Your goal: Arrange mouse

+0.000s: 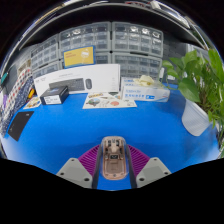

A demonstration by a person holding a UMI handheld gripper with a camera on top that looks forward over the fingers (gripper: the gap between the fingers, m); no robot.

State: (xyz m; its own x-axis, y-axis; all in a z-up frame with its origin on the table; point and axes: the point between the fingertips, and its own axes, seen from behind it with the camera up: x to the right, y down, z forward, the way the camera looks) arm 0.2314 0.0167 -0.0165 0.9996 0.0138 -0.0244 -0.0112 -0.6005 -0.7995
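A beige, pinkish mouse (pixel 112 158) sits lengthwise between my two fingers, its front end pointing away over the blue table (pixel 100 125). My gripper (pixel 112 163) is shut on the mouse, with the purple pads (pixel 90 157) pressing its left and right sides. The mouse's rear end is hidden low between the fingers. I cannot tell whether the mouse rests on the table or is held just above it.
Beyond the fingers stand a long white keyboard box (pixel 78 80), a small black box (pixel 55 95), loose papers (pixel 108 100) and a blue-and-white box (pixel 146 90). A green plant (pixel 205 78) is at the right, a flat black item (pixel 20 124) at the left, and bin shelves (pixel 100 42) at the back.
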